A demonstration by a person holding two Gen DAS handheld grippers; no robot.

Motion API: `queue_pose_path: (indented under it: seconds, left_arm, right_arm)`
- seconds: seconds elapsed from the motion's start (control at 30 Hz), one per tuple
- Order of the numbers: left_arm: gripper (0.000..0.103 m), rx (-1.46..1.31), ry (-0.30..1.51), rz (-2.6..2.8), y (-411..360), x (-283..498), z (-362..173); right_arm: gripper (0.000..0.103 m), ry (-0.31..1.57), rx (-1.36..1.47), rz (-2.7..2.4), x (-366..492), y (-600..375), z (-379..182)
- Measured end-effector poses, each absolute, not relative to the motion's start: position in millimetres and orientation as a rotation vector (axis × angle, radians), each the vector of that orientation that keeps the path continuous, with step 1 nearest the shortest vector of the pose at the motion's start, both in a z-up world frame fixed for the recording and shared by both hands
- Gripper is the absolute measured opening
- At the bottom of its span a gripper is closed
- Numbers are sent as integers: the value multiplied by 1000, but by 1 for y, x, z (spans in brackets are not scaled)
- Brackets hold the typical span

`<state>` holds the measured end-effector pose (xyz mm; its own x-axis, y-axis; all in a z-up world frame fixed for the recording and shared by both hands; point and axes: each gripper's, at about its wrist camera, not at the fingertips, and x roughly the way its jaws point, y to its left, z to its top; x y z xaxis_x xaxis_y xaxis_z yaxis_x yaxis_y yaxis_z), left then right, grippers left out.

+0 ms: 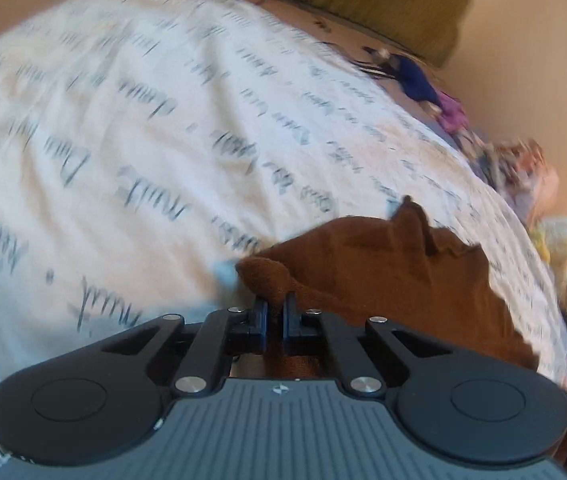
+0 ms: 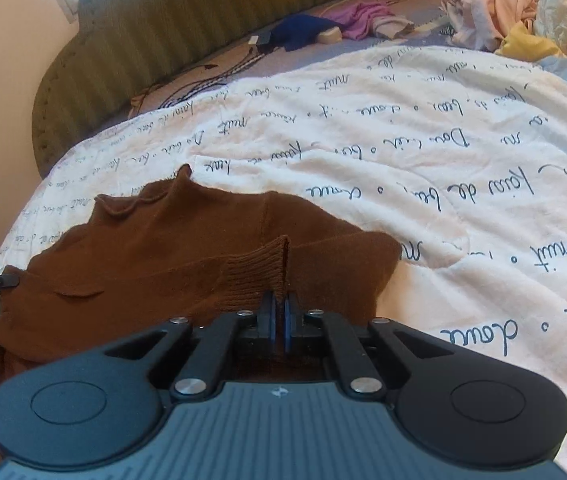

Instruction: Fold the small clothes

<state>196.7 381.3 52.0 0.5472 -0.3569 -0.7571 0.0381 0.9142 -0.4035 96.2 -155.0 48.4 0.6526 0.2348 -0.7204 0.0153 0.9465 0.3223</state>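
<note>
A: Your right gripper is clenched on the ribbed cuff of the brown sweater.

B: And your left gripper pinches its edge. The sweater lies just ahead on the white lettered blanket, clothes pile farther off.

motion blur smears the script on the white blanket in the left wrist view, and the clothes pile beyond is unreadable.
</note>
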Motion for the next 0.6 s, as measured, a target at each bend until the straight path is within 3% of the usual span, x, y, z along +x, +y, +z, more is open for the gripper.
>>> queue_pose_path:
  seconds: [0.2,0.33,0.4,0.47,0.5,0.53,0.6]
  left_arm:
    - [8,-240,956,-247,373,221,51]
    - [19,-212,970,-201,378,223,22]
    - [20,-224,957,-181,386,213,28]
    - [21,-124,934,-92,389,200,42]
    - [9,-90,912,-69,391,191,50]
    - [10,-94,891,-87,393,180,59]
    - [13,-177,856,-197,391,160,75]
  right_arm:
    - [3,890,247,61,110,-160,38]
    - [4,939,186,48,113,-153,17]
    - [17,937,235,47,109,-158,26]
    - [41,885,254,52,97,-162,39]
    - [46,846,261,60,89,-163,46]
    - [55,823,264,78,84,-163,50]
    - [56,785,276,100,79,-158,57]
